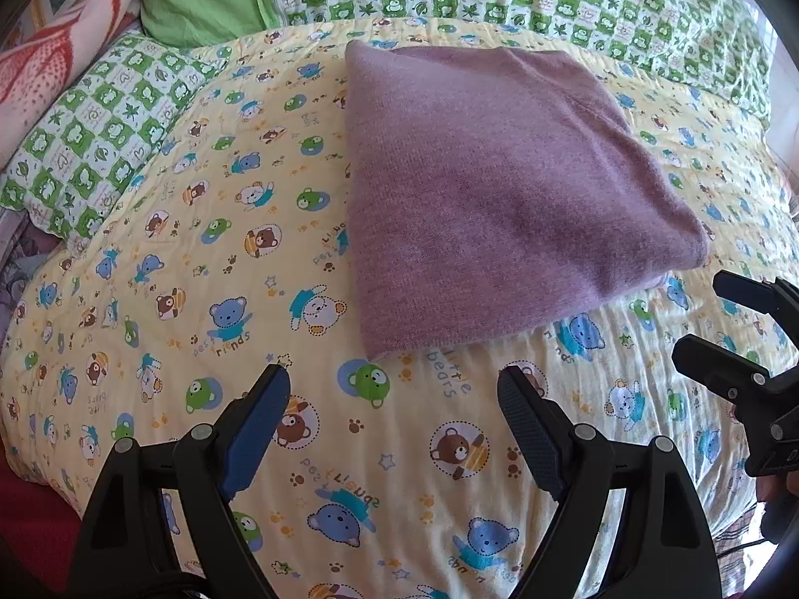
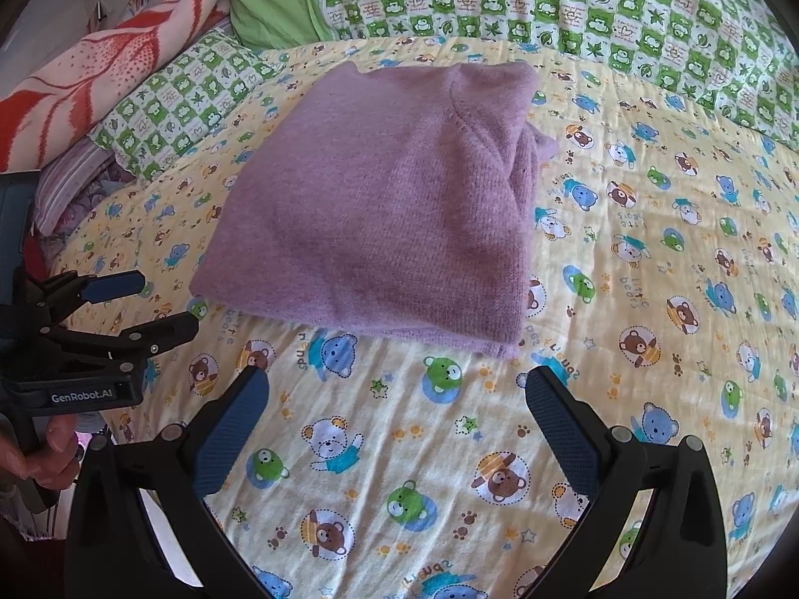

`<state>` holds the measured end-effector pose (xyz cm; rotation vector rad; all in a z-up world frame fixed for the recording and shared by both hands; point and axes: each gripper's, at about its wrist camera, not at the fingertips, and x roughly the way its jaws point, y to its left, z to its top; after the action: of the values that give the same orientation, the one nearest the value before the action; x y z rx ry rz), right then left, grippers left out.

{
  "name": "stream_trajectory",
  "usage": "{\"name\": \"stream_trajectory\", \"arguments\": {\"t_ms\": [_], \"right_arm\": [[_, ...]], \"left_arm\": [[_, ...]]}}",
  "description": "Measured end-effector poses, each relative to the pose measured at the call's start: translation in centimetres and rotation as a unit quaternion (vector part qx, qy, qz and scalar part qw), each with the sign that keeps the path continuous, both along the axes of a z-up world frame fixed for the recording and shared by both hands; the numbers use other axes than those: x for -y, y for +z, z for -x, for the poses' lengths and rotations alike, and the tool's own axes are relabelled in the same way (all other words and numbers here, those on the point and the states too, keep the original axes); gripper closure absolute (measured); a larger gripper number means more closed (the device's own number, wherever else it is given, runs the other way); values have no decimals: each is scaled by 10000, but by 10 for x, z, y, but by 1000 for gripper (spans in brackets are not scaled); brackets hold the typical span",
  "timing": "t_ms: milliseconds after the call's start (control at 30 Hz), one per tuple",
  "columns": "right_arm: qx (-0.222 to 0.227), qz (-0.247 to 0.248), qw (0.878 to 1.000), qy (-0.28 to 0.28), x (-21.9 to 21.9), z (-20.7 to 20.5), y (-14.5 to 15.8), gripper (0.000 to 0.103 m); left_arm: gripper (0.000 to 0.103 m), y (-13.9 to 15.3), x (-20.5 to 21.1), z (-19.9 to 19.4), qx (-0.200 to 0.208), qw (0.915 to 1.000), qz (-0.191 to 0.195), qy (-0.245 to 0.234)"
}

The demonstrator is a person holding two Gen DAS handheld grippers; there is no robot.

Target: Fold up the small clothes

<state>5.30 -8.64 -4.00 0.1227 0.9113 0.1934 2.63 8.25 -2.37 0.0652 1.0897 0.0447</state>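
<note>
Both tools — left tool (image 1: pixel 394 382) and right tool (image 2: pixel 394 384) — hung wide apart and empty above the bed (image 1: pixel 399 449). The purple knit garment (image 2: pixel 379 209) lay just beyond, already folded compact — seemingly little left.

Home bedroom, bear-print quilt (image 1: pixel 349 449), pillows (image 1: pixel 90 149)

The folded sweater (image 1: pixel 499 189) lies on the quilt (image 1: pixel 199 259), toward its far edge. Pillows (image 1: pixel 100 130) sit at the far left corner. Both grippers hover near its front edge, apart from the sweater.
</note>
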Motion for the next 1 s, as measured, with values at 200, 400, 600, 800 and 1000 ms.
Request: {"name": "stream_trajectory", "arguments": {"t_ms": [200, 400, 600, 800, 1000], "right_arm": [[6, -18, 10000, -19, 3, -1, 1, 1], [16, -27, 10000, -24, 2, -1, 2, 1], [32, -29, 10000, -10, 3, -2, 3, 1], [29, -23, 10000, -16, 2, -2, 4, 1], [48, -24, 10000, -29, 3, -2, 5, 1]], "left_arm": [[17, 1, 2, 0, -5, 10000, -3, -38], [17, 1, 2, -1, -14, 10000, 3, -55], [17, 1, 2, -2, 0, 10000, -17, -81], [17, 2, 1, -3, 3, 10000, 8, -69], [17, 3, 1, -3, 20, 10000, 13, -74]]}}
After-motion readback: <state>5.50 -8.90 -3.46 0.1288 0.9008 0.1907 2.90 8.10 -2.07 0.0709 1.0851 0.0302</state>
